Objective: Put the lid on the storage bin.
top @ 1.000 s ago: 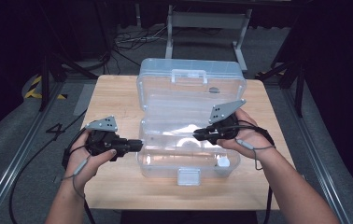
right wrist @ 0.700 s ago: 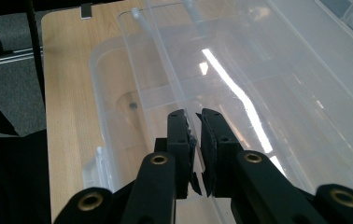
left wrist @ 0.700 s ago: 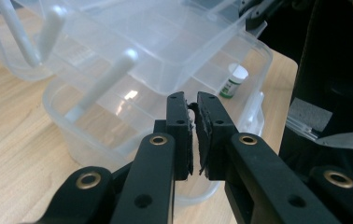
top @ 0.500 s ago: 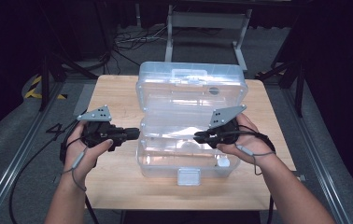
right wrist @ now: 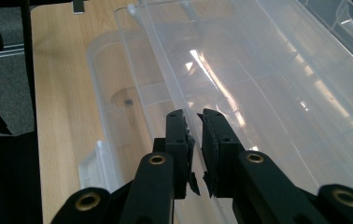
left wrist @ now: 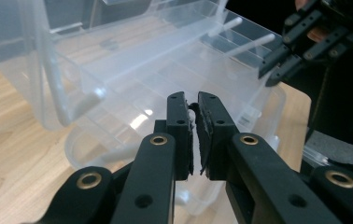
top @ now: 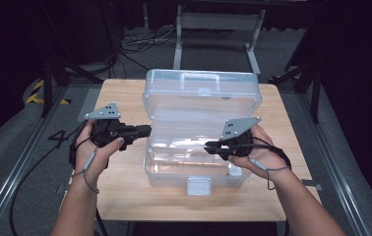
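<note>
A clear plastic toolbox (top: 194,172) stands open on the wooden table (top: 125,196), its lid (top: 203,91) tipped back. A clear inner tray (top: 184,142) lies across the box. At the box's left side, my left gripper (top: 147,130) (left wrist: 192,100) has its jaws nearly together with a thin pale edge of the tray (left wrist: 132,70) pinched between the tips. My right gripper (top: 207,146) (right wrist: 193,116) reaches in from the right; its jaws straddle and pinch the tray's thin rim (right wrist: 156,56). The left gripper view also catches the right gripper (left wrist: 270,74) across the box.
The box's front latch (top: 199,186) faces the near table edge. Bare wood lies left and right of the box. Around the table are a dark floor, cables (top: 135,44) and a metal frame (top: 218,22) behind it.
My left hand has risen and moved away from me along the box's left side, to the height of the tray. The right hand has hardly moved.
</note>
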`<state>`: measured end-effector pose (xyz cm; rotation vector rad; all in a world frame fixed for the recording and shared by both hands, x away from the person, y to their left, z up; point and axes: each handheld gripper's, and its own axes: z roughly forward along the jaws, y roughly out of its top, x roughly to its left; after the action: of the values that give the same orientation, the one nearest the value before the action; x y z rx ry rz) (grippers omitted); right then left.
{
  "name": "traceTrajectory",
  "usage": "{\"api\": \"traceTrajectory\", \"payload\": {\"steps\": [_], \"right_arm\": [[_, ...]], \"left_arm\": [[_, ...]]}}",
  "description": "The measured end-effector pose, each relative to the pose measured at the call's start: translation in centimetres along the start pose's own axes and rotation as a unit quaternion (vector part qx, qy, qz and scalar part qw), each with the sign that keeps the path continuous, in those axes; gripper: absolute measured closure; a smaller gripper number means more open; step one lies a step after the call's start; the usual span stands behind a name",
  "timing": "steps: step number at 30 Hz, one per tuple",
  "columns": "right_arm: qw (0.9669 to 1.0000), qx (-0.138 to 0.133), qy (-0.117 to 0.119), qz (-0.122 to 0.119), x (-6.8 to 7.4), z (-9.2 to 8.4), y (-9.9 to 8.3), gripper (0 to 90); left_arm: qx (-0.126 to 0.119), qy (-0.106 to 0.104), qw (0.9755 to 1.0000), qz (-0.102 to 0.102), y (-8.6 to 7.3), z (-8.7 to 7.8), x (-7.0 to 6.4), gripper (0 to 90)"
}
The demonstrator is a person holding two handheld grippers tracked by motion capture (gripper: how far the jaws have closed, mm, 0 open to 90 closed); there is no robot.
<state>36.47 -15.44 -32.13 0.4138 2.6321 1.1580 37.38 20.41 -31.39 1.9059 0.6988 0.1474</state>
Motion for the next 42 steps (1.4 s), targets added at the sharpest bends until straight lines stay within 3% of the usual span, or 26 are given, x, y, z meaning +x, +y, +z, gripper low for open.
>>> {"api": "traceTrajectory", "payload": {"steps": [3,6,9,15,26,30,39,42], "right_arm": [[1.0000,-0.002,0.003,0.003,0.2,0.0,-0.2,81.2],[1.0000,-0.009,-0.001,0.003,0.5,-0.2,-0.5,81.3],[0.9999,-0.010,-0.009,0.003,0.9,-0.5,-1.0,81.5],[0.9995,-0.025,-0.014,0.010,1.7,-1.0,-2.2,82.6],[0.9968,-0.065,-0.017,0.043,1.4,-2.5,-3.5,88.5],[0.9941,-0.089,-0.027,0.056,1.2,-3.4,-4.2,89.7],[0.9837,-0.144,-0.051,0.095,0.0,-5.7,-6.9,90.0],[0.9814,-0.148,-0.061,0.107,-0.5,-6.2,-7.6,90.0]], "left_arm": [[-0.002,0.017,0.9998,-0.006,0.2,0.2,0.2,85.2],[-0.001,0.054,0.9984,-0.017,0.2,0.4,0.6,85.9],[-0.019,0.053,0.9980,-0.030,0.1,0.7,0.8,88.3],[-0.006,0.055,0.9982,-0.022,0.4,1.6,0.4,89.7],[0.001,0.049,0.9985,-0.024,0.1,1.9,0.2,89.6],[0.009,0.046,0.9986,-0.025,0.1,2.0,0.0,89.6],[0.012,0.051,0.9984,-0.025,-0.4,1.9,-0.4,89.5],[0.015,0.052,0.9983,-0.023,-0.5,1.9,-0.5,89.4]]}}
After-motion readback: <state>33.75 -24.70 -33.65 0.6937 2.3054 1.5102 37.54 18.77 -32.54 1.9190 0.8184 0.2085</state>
